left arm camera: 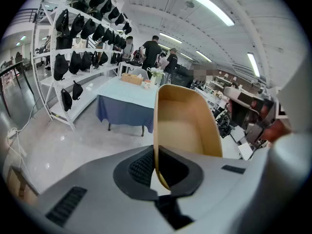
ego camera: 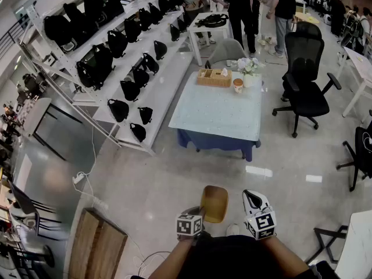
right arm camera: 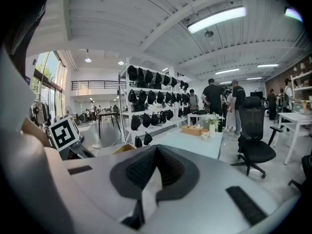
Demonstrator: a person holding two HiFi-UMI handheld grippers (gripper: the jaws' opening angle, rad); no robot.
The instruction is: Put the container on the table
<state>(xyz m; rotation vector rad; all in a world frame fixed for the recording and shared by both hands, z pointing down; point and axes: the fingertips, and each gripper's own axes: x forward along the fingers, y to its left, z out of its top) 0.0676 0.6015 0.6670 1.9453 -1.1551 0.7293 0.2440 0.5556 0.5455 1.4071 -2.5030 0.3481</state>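
Note:
A tan, rounded container point(ego camera: 214, 203) hangs over the floor in front of me, well short of the table. My left gripper point(ego camera: 199, 213) is shut on its near wall. In the left gripper view the container point(left arm camera: 187, 126) stands up from the left gripper point(left arm camera: 157, 168), its thin rim pinched between the dark pads. The right gripper point(ego camera: 251, 197) is just right of the container, and in its own view the right gripper point(right arm camera: 155, 152) has its pads together on nothing. The table point(ego camera: 218, 118), under a pale blue cloth, stands ahead across open floor; it also shows as table point(left arm camera: 124, 92) and table point(right arm camera: 192, 143).
On the table's far end are a wicker box point(ego camera: 214, 77), a cup point(ego camera: 238, 85) and a vase of flowers point(ego camera: 249, 67). White shelves of black bags point(ego camera: 116, 45) run along the left. A black office chair point(ego camera: 305, 80) stands right of the table. People stand beyond it.

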